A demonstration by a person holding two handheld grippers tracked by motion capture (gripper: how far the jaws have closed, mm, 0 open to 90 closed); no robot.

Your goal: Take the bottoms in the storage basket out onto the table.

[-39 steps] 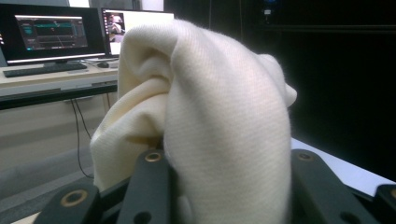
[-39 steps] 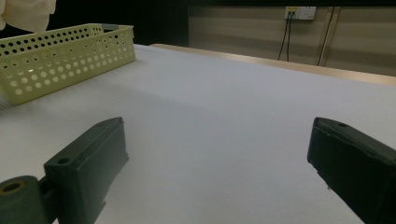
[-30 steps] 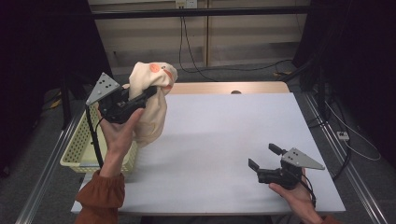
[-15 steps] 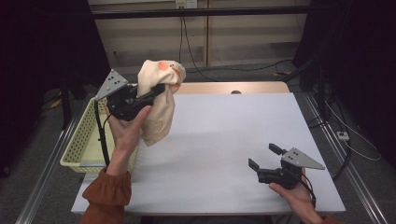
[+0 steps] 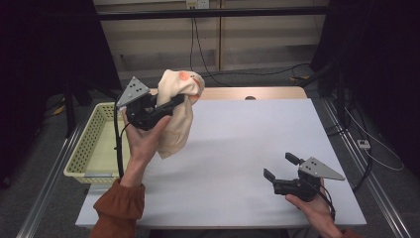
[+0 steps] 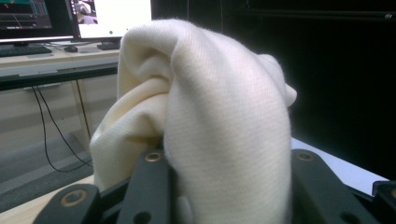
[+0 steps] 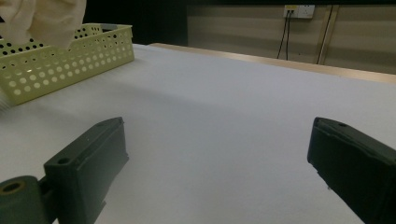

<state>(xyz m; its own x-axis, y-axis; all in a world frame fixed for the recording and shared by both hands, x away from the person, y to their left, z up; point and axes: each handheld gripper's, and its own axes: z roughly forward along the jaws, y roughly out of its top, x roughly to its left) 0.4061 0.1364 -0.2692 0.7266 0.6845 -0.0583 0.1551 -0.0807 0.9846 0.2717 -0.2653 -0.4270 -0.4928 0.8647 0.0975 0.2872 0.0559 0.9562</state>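
A cream cloth with an orange mark hangs in the air over the table's left edge, and my left gripper is shut on its upper part. In the left gripper view the cloth bulges up between the two black jaws and hides what lies behind. My right gripper rests low over the white table at the front right, jaws wide apart with nothing between them. In the right gripper view, bare white table lies between those jaws.
A pale green perforated basket stands at the table's left edge, just left of the hanging cloth; the right gripper view shows the basket at far left. A wooden strip runs along the table's far edge. Cables hang behind.
My left hand has carried the cloth to the right, from over the basket toward the table. The right gripper has stayed where it was.
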